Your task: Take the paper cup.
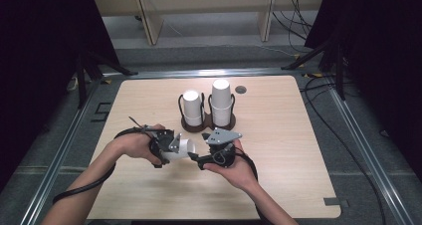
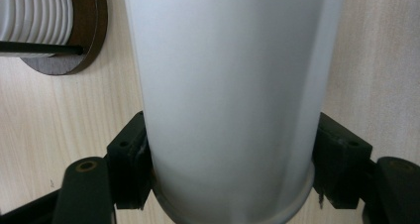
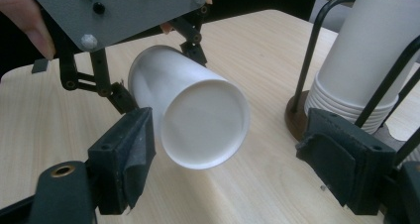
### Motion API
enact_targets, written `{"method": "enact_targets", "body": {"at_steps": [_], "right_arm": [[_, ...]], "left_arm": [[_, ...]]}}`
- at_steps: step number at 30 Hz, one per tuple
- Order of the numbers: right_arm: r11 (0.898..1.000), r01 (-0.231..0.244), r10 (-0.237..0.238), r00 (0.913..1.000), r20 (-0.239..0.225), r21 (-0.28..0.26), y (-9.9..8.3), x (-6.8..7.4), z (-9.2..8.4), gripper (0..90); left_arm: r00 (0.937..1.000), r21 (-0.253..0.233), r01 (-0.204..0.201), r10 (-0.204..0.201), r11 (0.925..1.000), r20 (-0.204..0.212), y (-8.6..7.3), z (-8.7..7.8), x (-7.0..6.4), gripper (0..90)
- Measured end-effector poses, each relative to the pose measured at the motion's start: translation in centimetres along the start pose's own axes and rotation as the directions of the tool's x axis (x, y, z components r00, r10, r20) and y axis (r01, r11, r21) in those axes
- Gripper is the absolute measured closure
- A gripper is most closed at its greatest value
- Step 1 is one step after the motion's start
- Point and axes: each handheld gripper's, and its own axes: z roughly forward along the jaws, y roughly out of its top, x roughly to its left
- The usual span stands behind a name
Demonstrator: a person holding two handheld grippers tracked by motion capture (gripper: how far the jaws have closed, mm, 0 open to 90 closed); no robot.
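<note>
Pale wooden counter (image 1: 278,150). Left tool (image 1: 168,144) clamping white paper cup (image 1: 183,148) sideways; right tool (image 1: 203,158) gaping. Light, crushable; gripping near stiffer rim advisable.

No readable text, labels, brands or numbers anywhere.
</note>
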Motion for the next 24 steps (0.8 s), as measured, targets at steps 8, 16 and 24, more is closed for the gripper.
{"method": "enact_targets", "body": {"at_steps": [8, 16, 24], "right_arm": [[1.000, -0.007, 0.007, 0.9997, -0.022, 0.023, 0.0, 0.2, 0.2, 22.2], [0.999, 0.010, -0.008, 0.9989, -0.046, 0.040, -0.1, 0.4, 0.6, 22.6], [0.999, 0.032, -0.030, 0.9977, -0.061, 0.038, -0.2, 0.5, 1.1, 23.0]], "left_arm": [[0.9998, 0.001, -0.021, 0.021, 0.9998, 0.006, 0.3, 0.1, -0.1, 29.0], [0.9995, -0.004, -0.030, 0.030, 0.9995, 0.014, 0.4, 0.2, -0.3, 29.0], [0.9988, -0.004, -0.046, 0.046, 0.9989, 0.015, 0.6, 0.2, -0.5, 29.1]]}}
